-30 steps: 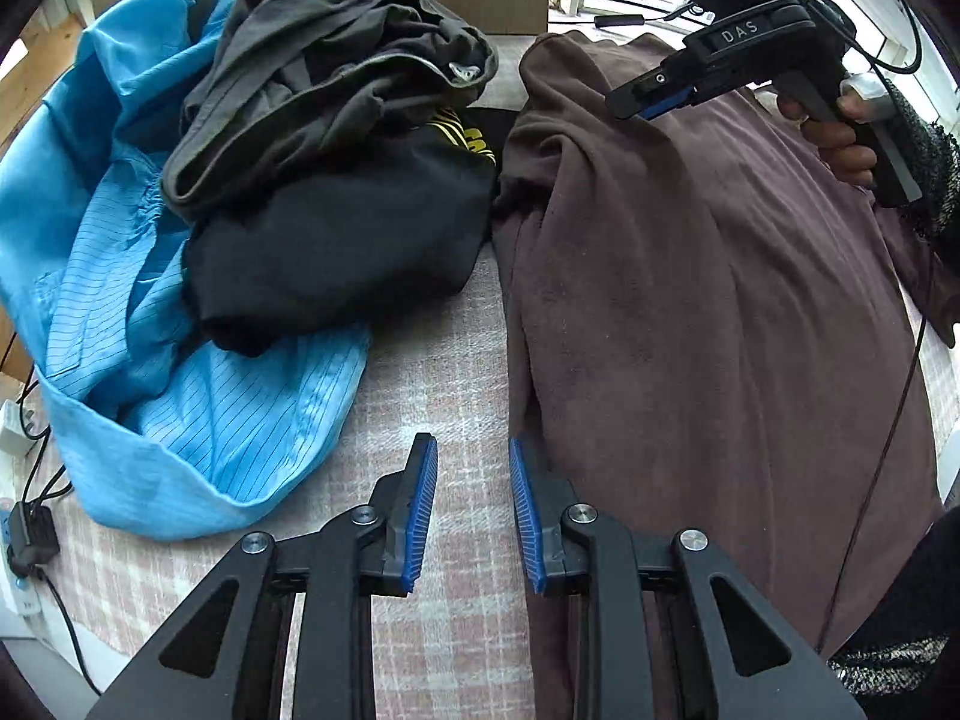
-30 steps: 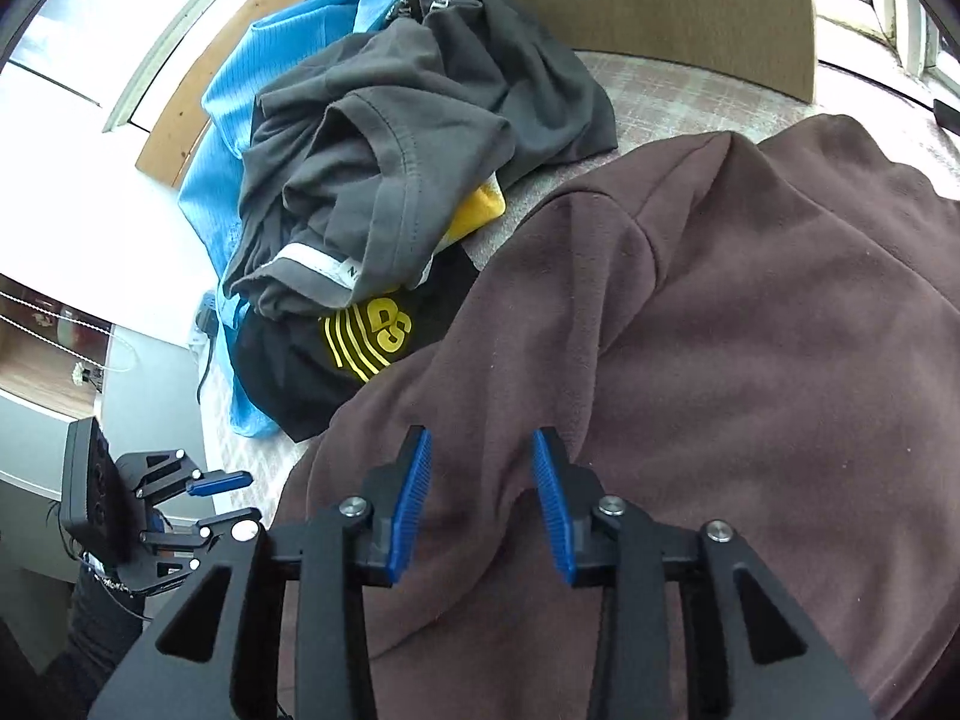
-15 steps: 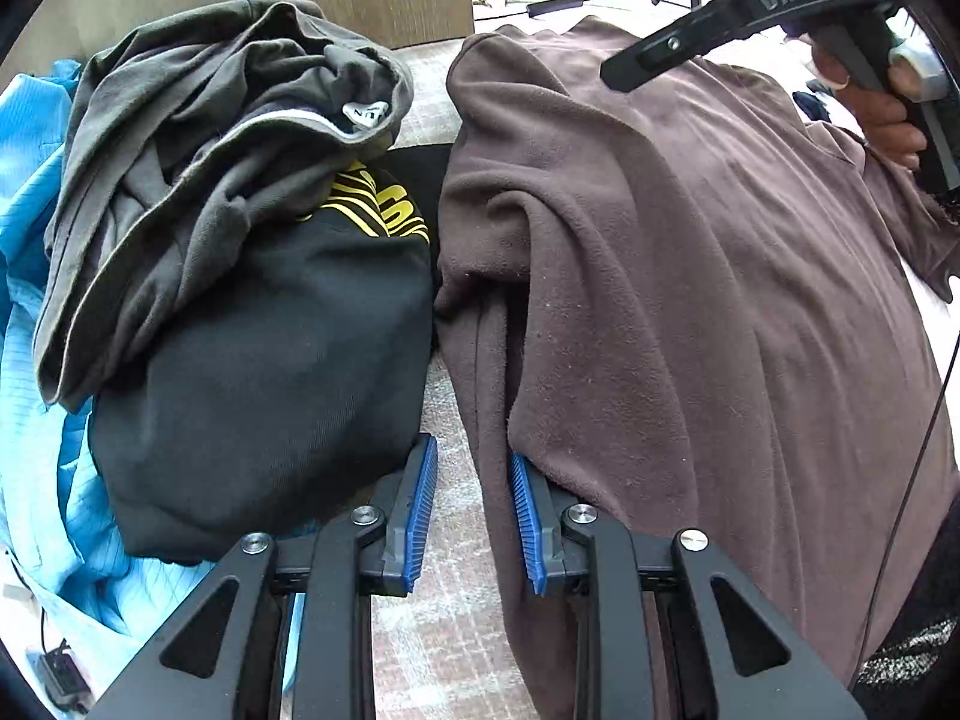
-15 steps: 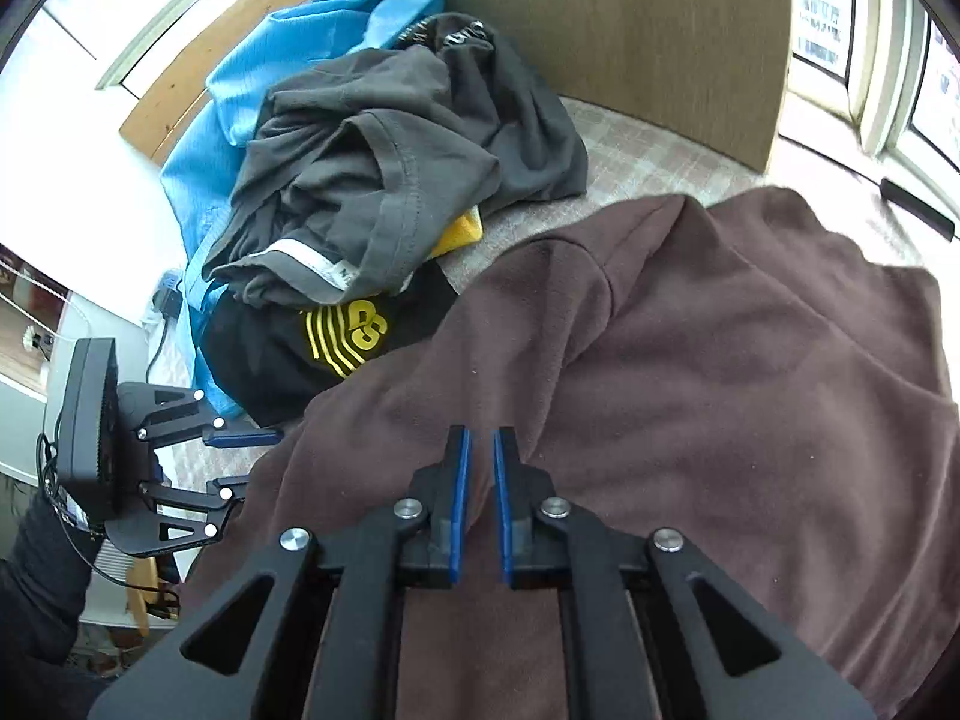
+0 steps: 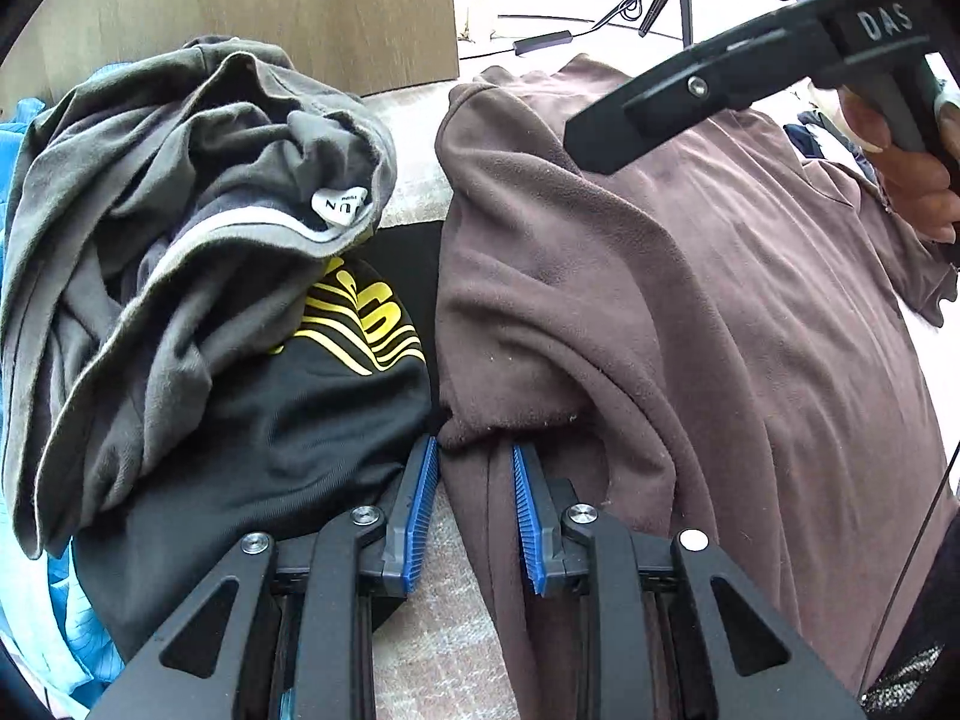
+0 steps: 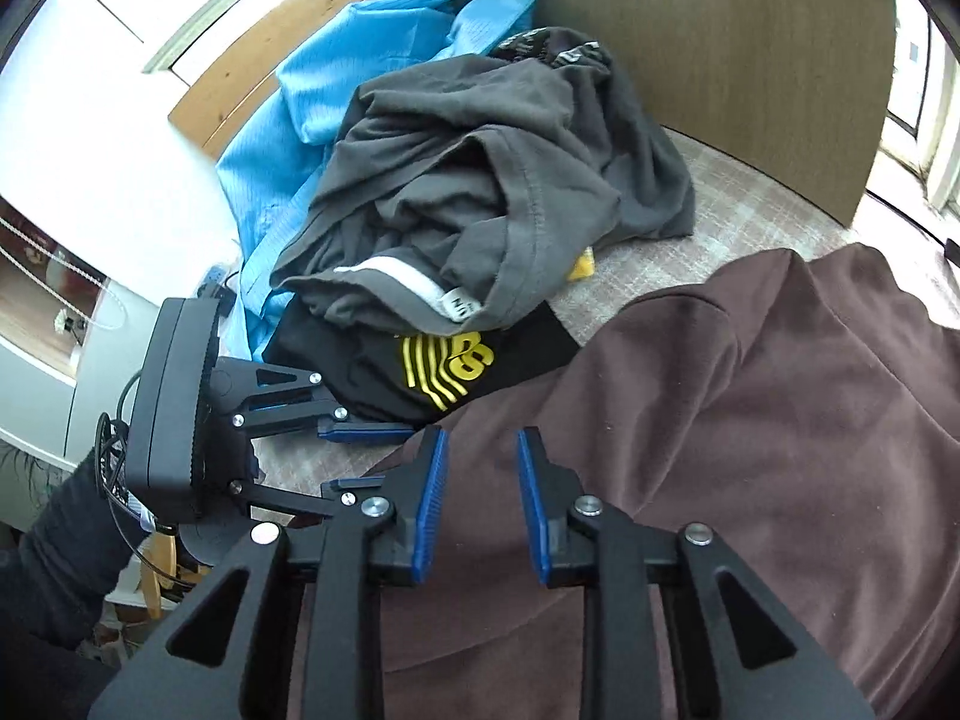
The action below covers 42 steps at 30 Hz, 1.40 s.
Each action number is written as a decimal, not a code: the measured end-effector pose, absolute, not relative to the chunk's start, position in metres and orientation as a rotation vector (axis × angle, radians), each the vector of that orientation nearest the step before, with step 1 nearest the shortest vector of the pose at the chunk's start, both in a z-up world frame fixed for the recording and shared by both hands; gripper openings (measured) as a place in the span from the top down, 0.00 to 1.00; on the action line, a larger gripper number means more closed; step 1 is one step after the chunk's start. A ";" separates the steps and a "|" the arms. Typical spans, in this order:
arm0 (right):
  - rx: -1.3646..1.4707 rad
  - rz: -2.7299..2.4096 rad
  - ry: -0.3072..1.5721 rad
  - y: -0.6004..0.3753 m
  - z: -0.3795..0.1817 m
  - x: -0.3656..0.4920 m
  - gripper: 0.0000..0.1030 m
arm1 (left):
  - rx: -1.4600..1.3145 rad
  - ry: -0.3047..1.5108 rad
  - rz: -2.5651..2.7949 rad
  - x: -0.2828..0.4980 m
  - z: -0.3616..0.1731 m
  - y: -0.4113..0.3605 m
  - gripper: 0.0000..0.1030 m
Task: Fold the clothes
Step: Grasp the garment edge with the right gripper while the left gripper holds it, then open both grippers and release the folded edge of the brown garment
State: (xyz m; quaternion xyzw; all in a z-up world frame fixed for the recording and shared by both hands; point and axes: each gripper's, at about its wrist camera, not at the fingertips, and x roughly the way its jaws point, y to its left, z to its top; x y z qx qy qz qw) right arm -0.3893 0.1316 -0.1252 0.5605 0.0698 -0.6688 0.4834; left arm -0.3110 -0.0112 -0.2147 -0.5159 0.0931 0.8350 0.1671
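Checked tablecloth [image 5: 444, 642] under everything; wooden panel [image 5: 288, 6] across the top of both views, bright windows at the upper left of the right wrist view.

Brown fleece top [image 5: 690, 330] lay spread over the right half of the left wrist view, its left edge folded in on itself. Crumpled pile to its left – grey T-shirt [image 5: 180, 192] over black shirt with yellow print [image 5: 270, 432], blue striped shirt [image 6: 336, 90] beneath.

Change over the last second: the left gripper [image 5: 474, 480] had advanced along the cloth to the fleece's left edge. Its jaws were parted, a fold of brown hem lying between the pads, not pinched. The right gripper [image 6: 480, 468] had closed to nearly touching half a second before and was now apart again, hovering over the fleece with nothing gripped.

Judgement – the fleece is the garment in hand; the left jaws look set to take the edge fold
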 end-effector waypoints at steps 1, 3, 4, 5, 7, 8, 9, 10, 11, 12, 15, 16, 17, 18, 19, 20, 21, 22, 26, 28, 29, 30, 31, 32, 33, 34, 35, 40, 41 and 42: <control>1.380 -1.631 0.150 0.134 -0.128 -0.395 0.77 | -1.463 0.237 2.385 -0.312 -0.214 -0.014 0.85; 1.408 -1.633 0.110 0.138 -0.135 -0.406 0.77 | -1.456 0.114 2.394 -0.314 -0.212 -0.024 0.91; 1.422 -1.633 0.090 0.140 -0.138 -0.412 0.77 | -1.452 0.063 2.405 -0.314 -0.210 -0.031 0.92; 1.436 -1.634 0.070 0.142 -0.142 -0.417 0.76 | -1.442 0.024 2.414 -0.314 -0.207 -0.037 0.93; 1.464 -1.635 0.029 0.146 -0.148 -0.428 0.70 | -1.406 -0.016 2.425 -0.312 -0.201 -0.045 0.93; 1.478 -1.635 0.009 0.148 -0.151 -0.434 0.60 | -1.401 -0.040 2.424 -0.313 -0.199 -0.048 0.93; 1.492 -1.635 -0.012 0.150 -0.155 -0.439 0.57 | -1.400 -0.054 2.426 -0.314 -0.198 -0.051 0.93; 1.506 -1.635 -0.032 0.152 -0.158 -0.445 0.57 | -1.408 -0.053 2.430 -0.314 -0.199 -0.053 0.93; 1.519 -1.635 -0.053 0.154 -0.161 -0.450 0.57 | -1.412 -0.056 2.431 -0.314 -0.201 -0.054 0.93; 1.533 -1.635 -0.074 0.156 -0.165 -0.456 0.58 | -1.409 -0.073 2.434 -0.315 -0.202 -0.056 0.93; 1.491 -1.669 -0.087 0.162 -0.164 -0.464 0.96 | -1.400 -0.238 2.428 -0.312 -0.212 -0.074 0.93; 1.469 -1.683 -0.087 0.164 -0.162 -0.466 0.96 | -1.398 -0.288 2.428 -0.311 -0.215 -0.079 0.95; 1.460 -1.688 -0.093 0.167 -0.163 -0.468 0.96 | -1.396 -0.337 2.427 -0.310 -0.218 -0.083 0.95; 1.473 -1.679 -0.111 0.171 -0.166 -0.470 0.96 | -1.391 -0.381 2.424 -0.309 -0.221 -0.086 0.95; 1.485 -1.669 -0.128 0.175 -0.169 -0.472 0.96 | -1.382 -0.400 2.420 -0.309 -0.222 -0.088 0.95; 1.494 -1.668 -0.128 0.177 -0.172 -0.472 0.96 | -1.377 -0.372 2.428 -0.306 -0.220 -0.089 0.95; 1.493 -1.678 -0.104 0.176 -0.173 -0.469 0.96 | -1.383 -0.307 2.443 -0.304 -0.216 -0.085 0.95; 1.487 -1.681 -0.088 0.176 -0.174 -0.466 0.96 | -1.389 -0.248 2.456 -0.303 -0.212 -0.080 0.94; 1.500 -1.686 -0.062 0.174 -0.172 -0.462 0.95 | -1.403 -0.085 2.496 -0.293 -0.187 -0.067 0.95; 1.530 -1.739 0.005 0.175 -0.168 -0.461 0.90 | -1.422 -0.081 2.508 -0.282 -0.177 -0.071 0.98; 1.506 -1.786 0.039 0.177 -0.159 -0.458 0.87 | -1.415 -0.135 2.490 -0.271 -0.173 -0.081 0.98; 1.468 -1.842 0.082 0.179 -0.148 -0.453 0.87 | -1.400 -0.189 2.468 -0.258 -0.171 -0.089 0.96; 1.407 -1.893 0.133 0.179 -0.135 -0.443 0.87 | -1.399 -0.207 2.451 -0.250 -0.170 -0.086 0.95; 1.353 -1.910 0.171 0.178 -0.123 -0.432 0.86 | -1.411 -0.195 2.436 -0.243 -0.171 -0.080 0.94; 1.309 -1.894 0.208 0.172 -0.113 -0.421 0.86 | -1.423 -0.184 2.422 -0.236 -0.173 -0.073 0.94; 1.285 -1.822 0.242 0.161 -0.107 -0.410 0.86 | -1.435 -0.172 2.401 -0.230 -0.176 -0.067 0.93; 1.260 -1.751 0.275 0.150 -0.101 -0.399 0.86 | -1.447 -0.155 2.379 -0.227 -0.180 -0.061 0.92; 1.168 -1.511 0.633 0.072 -0.108 -0.329 0.79 | -1.495 -0.124 2.374 -0.219 -0.200 -0.044 0.91; 1.152 -1.489 0.695 0.062 -0.113 -0.321 0.78 | -1.497 -0.122 2.381 -0.216 -0.201 -0.045 0.91; 1.147 -1.469 0.735 0.054 -0.118 -0.318 0.76 | -1.497 -0.123 2.387 -0.213 -0.202 -0.046 0.91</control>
